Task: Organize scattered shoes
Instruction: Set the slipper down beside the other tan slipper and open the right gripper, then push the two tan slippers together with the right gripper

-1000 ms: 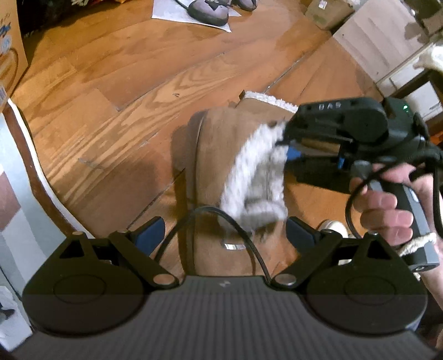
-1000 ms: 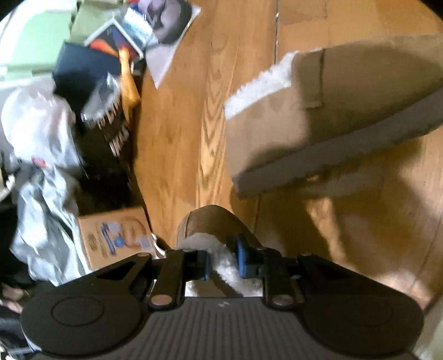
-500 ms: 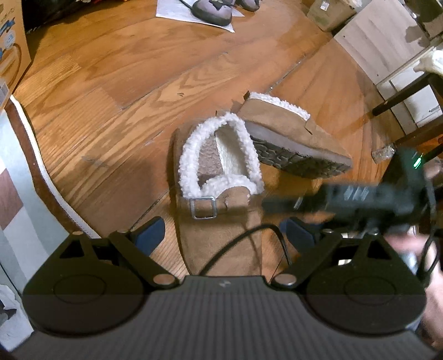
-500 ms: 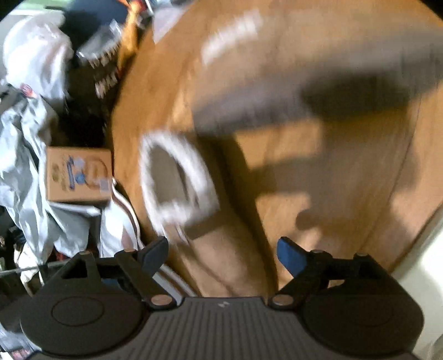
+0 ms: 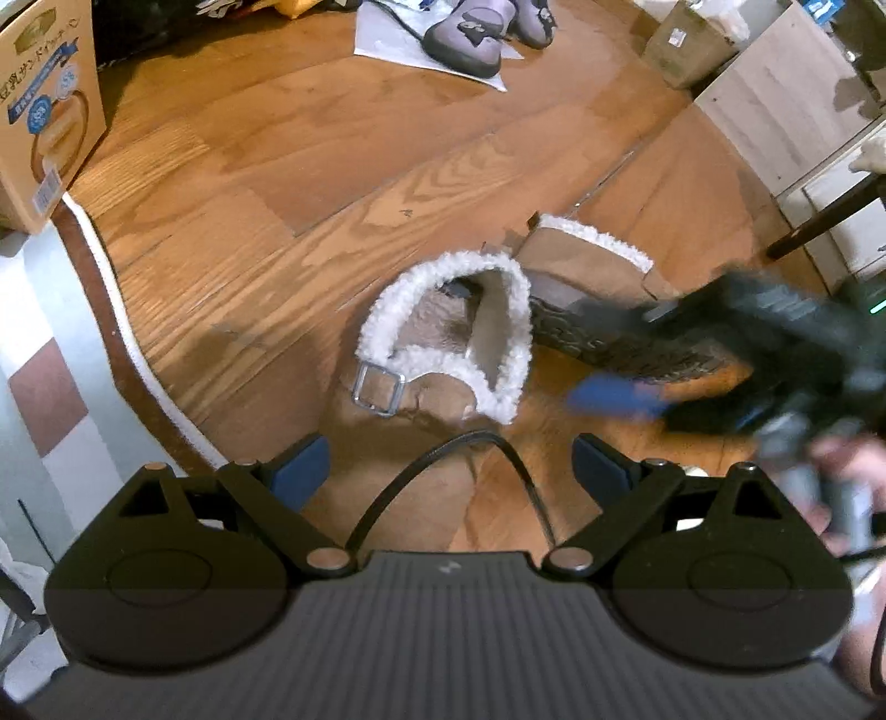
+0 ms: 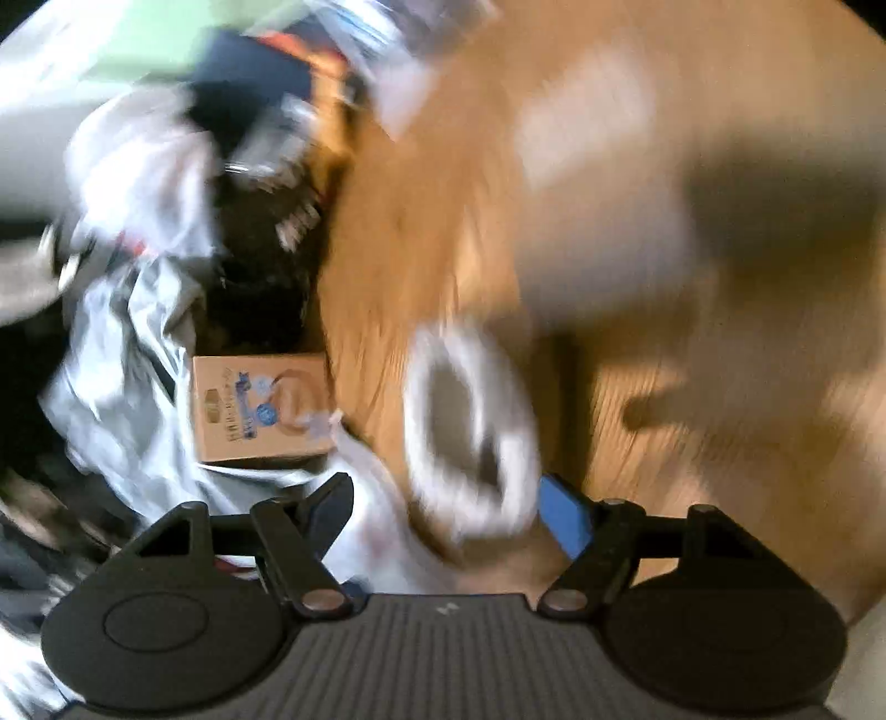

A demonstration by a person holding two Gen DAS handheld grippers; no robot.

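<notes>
At the far left of the left wrist view a cardboard box stands on the edge of a striped mat. Next comes the bare wood floor.

The left gripper hangs over the floor with its two blue pads wide apart. It holds nothing. A black cable loops up between the pads.

Just past the pads sits a tan slipper with fluffy white trim. It stands the right way up, and a silver buckle shows on its strap. A second tan slipper lies tipped on its side. Its dark sole faces the first slipper and touches it.

Far at the back a pair of grey shoes rests on a sheet of white paper.

On the right the right gripper shows as a dark blur in front of the tipped slipper. Its blue pads hold nothing. A hand grips its handle.

The right wrist view is very blurry. On its left are bags and clutter and the same box. The fluffy slipper sits just beyond the wide-apart pads of the right gripper, and they do not pinch it.
</notes>
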